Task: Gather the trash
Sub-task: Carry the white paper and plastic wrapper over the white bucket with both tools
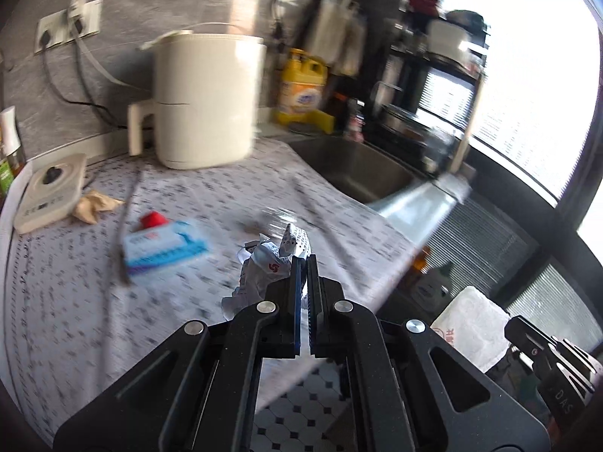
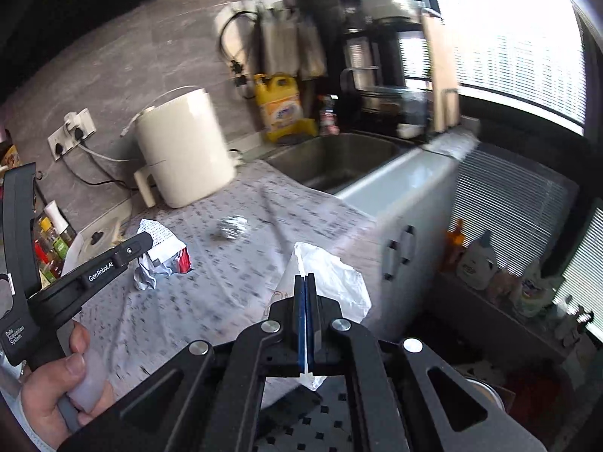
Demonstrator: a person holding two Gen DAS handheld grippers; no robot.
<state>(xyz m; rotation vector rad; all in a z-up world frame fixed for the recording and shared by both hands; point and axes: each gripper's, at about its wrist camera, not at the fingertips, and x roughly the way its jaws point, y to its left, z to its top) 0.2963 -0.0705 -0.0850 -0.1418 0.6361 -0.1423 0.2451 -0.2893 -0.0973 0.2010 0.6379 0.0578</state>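
**Fingers pinched on both sides: wrapper in the left, bag in the right**

Left gripper (image 1: 304, 263) is closed down on a crumpled silver-white wrapper (image 1: 264, 267). Most of the wad hangs out to the left of the fingertips and a bit pokes above them, so the bite is on an edge, not the bulk. From the right wrist view the same wrapper (image 2: 160, 254) shows past the left gripper's tip (image 2: 145, 243), seemingly clear of the patterned counter cloth (image 2: 226, 286).

Right gripper (image 2: 306, 282) is closed on a white plastic bag (image 2: 331, 278). The film stands up beyond the fingertips and a tail drops below the pads. Bag mouth looks collapsed; can't tell if there's any opening.

Risks:
- Edge grip on the wrapper: foil-like paper could slide or tear out, mostly if swung fast. Both views are motion-blurred.
- One-point hold on the bag leaves the mouth flat. A drop would probably hit the film and bounce to the tiled floor (image 1: 297, 410).
- Bag sits at the counter edge, over the floor; a miss there lands out of easy reach.
- Grippers are close side by side; the linkages could clash on approach.

More trash on the cloth: foil ball (image 2: 230, 227), tan crumpled paper (image 1: 92, 205), blue-white pack (image 1: 166, 250) with a red cap (image 1: 152, 219) behind it. Kettle (image 1: 203, 98) and sink (image 1: 350, 167) are well apart from both grippers.
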